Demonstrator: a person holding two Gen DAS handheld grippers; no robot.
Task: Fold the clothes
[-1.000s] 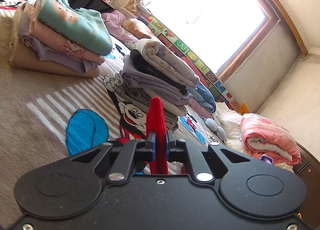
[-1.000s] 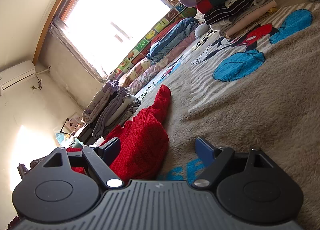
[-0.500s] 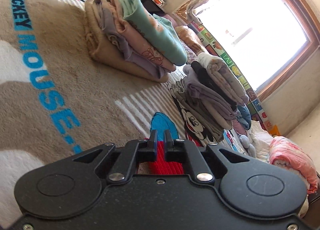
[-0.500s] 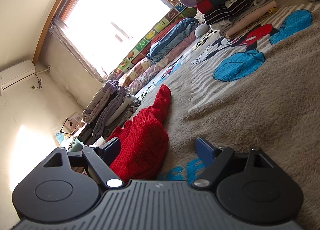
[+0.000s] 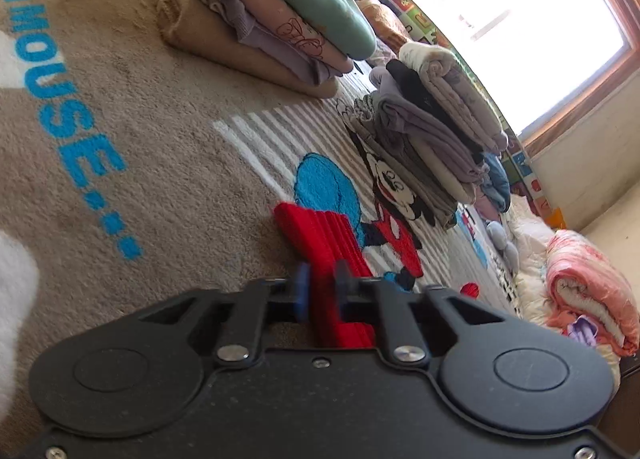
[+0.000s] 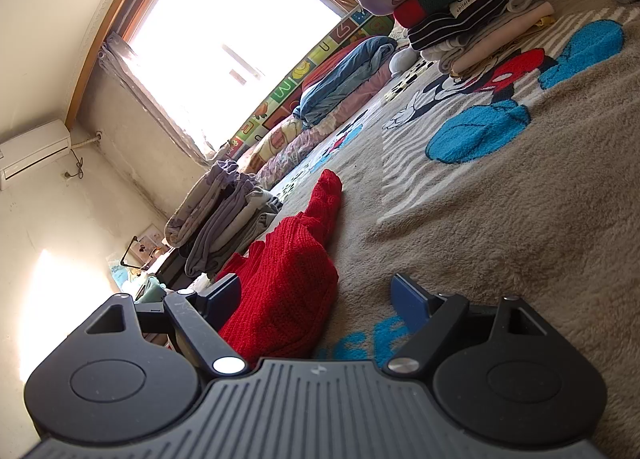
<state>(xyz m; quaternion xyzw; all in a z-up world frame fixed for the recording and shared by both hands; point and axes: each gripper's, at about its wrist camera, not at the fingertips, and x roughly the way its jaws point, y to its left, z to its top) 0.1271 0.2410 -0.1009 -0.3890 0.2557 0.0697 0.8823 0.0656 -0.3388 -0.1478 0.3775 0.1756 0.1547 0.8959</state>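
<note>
Red knit garment [image 6: 280,291] is the piece being folded; it lies on the beige cartoon blanket [image 6: 500,227], mostly bunched low and left in the right wrist view.

Left gripper [image 5: 320,291]: pads pinched together on a ribbed red edge, probably a cuff or hem. That strip [image 5: 316,231] runs straight out past the fingertips and lies flat on the blanket, its far end just short of the blue patch [image 5: 328,187].

Right gripper [image 6: 316,295]: jaws wide apart, holding nothing. The bulk of the knit sits between them but hard against the left finger [image 6: 224,291]; the right finger [image 6: 408,299] is clear of it, over bare blanket.

Key relation: from the right gripper the garment's long axis runs away and slightly right, tapering to a sleeve tip [image 6: 330,183] further out. So the left hand already has its end; the right is the nearer hand to the loose bulk. My read: it needs to shift left or close on the near fold before anything gets carried over.

Further out: folded stacks. In the left view, pastel pile [image 5: 272,19] and grey pile [image 5: 432,127]; in the right view, striped pile [image 6: 472,7]. All well apart from the red piece. Window [image 6: 224,43] behind.
</note>
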